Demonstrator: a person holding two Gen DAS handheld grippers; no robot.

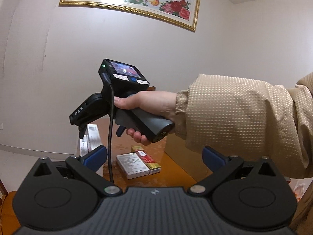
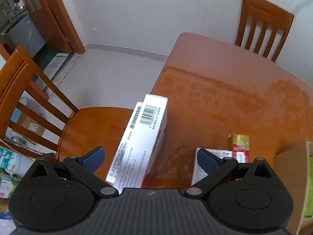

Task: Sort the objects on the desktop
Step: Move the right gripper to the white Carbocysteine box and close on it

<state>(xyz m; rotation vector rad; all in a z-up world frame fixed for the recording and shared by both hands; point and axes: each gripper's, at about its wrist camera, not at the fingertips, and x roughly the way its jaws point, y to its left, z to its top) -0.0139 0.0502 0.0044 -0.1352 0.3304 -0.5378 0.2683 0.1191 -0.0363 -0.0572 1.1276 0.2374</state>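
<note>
Boxes lie scattered across an orange-brown surface (image 2: 225, 90) in both wrist views, four counted in all. Two tall white boxes (image 2: 140, 141) stand side by side, touching, at the centre of the right wrist view near the surface's left edge, barcodes facing the camera; their lower ends are cut off behind the black tool body. Lower right in that view, a flat white box (image 2: 213, 153) and a red-and-gold box (image 2: 239, 146) lie just beside each other, both partly hidden by the right tool (image 2: 150, 159), whose blue-padded fingers (image 2: 93, 158) are spread wide with nothing between them. The left wrist view shows the same flat pair low at centre, the white one (image 1: 132, 165) touching the red-and-gold one (image 1: 147, 161), with the standing pair (image 1: 91, 139) at left, half hidden. The left tool (image 1: 154, 156) likewise has its fingers spread and empty. A hand (image 1: 148, 107) in a beige patterned sleeve (image 1: 240, 121) grips the other tool's handle at mid-frame, its small screen lit but unreadable. Two wooden chairs show in the right wrist view, one at left (image 2: 39, 105), one at upper right (image 2: 262, 25). A cardboard carton (image 2: 293, 176) is cropped by the right edge; printing on every box is too blurred to read.
</note>
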